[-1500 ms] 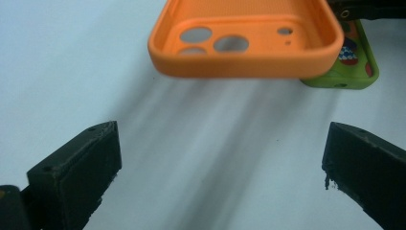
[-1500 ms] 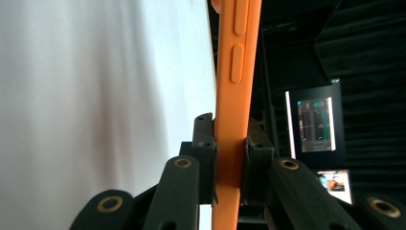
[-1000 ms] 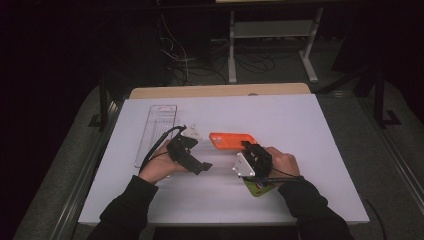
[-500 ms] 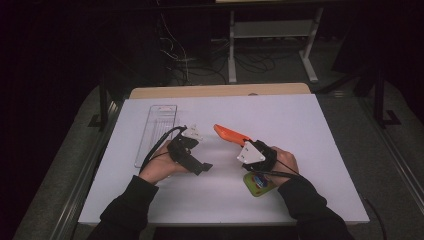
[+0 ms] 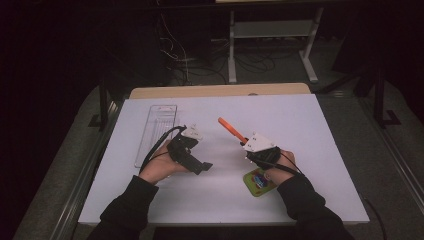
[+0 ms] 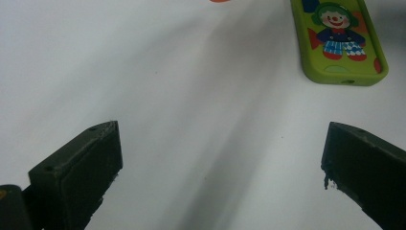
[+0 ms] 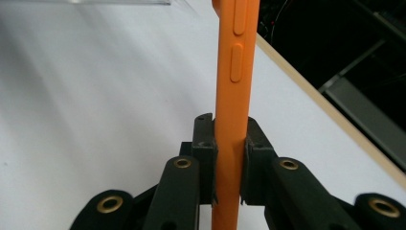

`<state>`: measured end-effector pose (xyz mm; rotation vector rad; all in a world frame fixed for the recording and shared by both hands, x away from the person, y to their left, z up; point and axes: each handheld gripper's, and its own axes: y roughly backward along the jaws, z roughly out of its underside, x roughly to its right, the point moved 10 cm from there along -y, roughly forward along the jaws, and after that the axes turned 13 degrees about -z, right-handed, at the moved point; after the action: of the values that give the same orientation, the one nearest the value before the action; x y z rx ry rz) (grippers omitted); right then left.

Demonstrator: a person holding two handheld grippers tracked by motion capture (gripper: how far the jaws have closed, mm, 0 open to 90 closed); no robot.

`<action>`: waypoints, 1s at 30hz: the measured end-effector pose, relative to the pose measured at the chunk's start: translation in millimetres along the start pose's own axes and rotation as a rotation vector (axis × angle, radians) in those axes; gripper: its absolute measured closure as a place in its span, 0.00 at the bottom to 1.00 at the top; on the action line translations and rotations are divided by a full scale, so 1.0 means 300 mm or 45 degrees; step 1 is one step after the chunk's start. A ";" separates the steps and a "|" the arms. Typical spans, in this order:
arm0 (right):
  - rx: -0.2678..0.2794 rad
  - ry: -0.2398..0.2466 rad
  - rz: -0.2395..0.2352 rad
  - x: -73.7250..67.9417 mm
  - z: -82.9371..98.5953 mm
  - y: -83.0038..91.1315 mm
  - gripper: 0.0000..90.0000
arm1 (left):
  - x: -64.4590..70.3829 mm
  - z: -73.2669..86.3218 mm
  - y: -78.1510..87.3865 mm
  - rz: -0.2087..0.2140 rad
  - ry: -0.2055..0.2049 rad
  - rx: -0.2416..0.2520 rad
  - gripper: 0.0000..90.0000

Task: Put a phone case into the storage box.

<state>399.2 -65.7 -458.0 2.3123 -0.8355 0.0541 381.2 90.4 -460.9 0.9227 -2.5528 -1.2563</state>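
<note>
An orange phone case (image 5: 230,129) is lifted off the white table (image 5: 310,130) and stands on its edge. My right gripper (image 5: 246,145) is shut on it; in the right gripper view the case (image 7: 233,96) rises between the two pads (image 7: 207,153), side buttons showing. A green phone case with a clown picture (image 5: 259,181) lies flat under the right hand and shows at the upper right of the left gripper view (image 6: 339,40). My left gripper (image 5: 204,167) hovers low over bare table left of it, jaws wide apart and empty (image 6: 220,158).
A clear plastic tray (image 5: 156,132) lies along the table's left side. A wooden edge (image 5: 220,91) borders the table's far side. Beyond it stand a dark floor with cables and a metal stand (image 5: 270,30).
The right gripper has raised the orange case from lying flat on the table and turned it up onto its edge, pointing away to the left. The left gripper has barely moved.
</note>
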 end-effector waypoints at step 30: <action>0.178 -0.607 -0.267 0.033 0.012 0.005 0.87 | -0.022 -0.024 0.010 0.001 0.063 0.052 0.00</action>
<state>405.6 -74.3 -457.5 2.5746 -0.8272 -0.5658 387.8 90.9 -453.2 0.9481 -2.5498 -1.1702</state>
